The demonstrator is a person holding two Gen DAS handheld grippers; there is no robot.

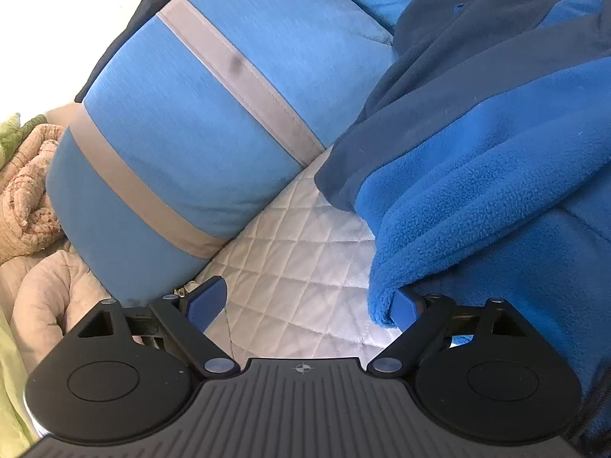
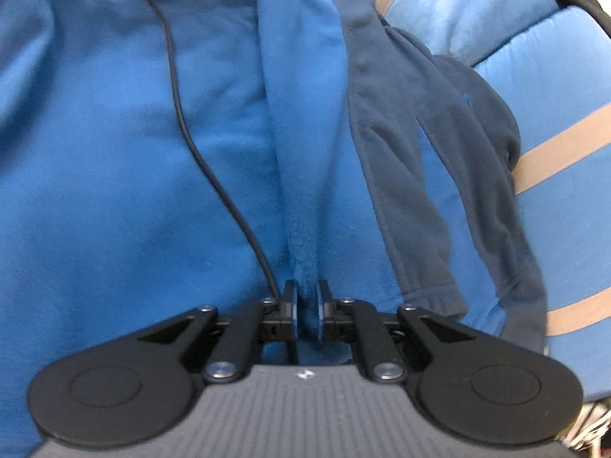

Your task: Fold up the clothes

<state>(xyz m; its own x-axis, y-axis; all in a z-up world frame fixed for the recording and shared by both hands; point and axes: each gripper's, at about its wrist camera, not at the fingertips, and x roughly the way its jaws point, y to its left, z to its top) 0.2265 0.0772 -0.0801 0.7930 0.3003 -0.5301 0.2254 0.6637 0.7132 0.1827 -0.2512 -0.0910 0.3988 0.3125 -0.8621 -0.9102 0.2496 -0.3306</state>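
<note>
While the right tool (image 2: 305, 307) sits with jaws nearly together on a raised ridge of the blue fleece jacket (image 2: 114, 133), pad contact is hard to confirm; it reads as a light pinch on that ridge. Left tool (image 1: 305, 305) is spread wide, nothing between the pads; the jacket edge (image 1: 439, 236) drapes over its right finger (image 1: 404, 307), the left finger (image 1: 208, 299) hovers over the white quilted bed cover (image 1: 298, 267).

Risks, as judgement:
- The pinch is shallow, so the ridge could slip out on a pull.
- A thin black cord (image 2: 183, 114) ends just left of the right tool's left finger and could snag or get dragged into the fold.
- The left tool's right finger, under the hem, could catch and lift the fabric unintended.

Jacket lies ahead of the right tool, long axis running straight away from it, with the navy sleeve (image 2: 439, 152) parallel on the right. Striped blue pillows (image 1: 191, 114) lie ahead-left of the left tool.
</note>
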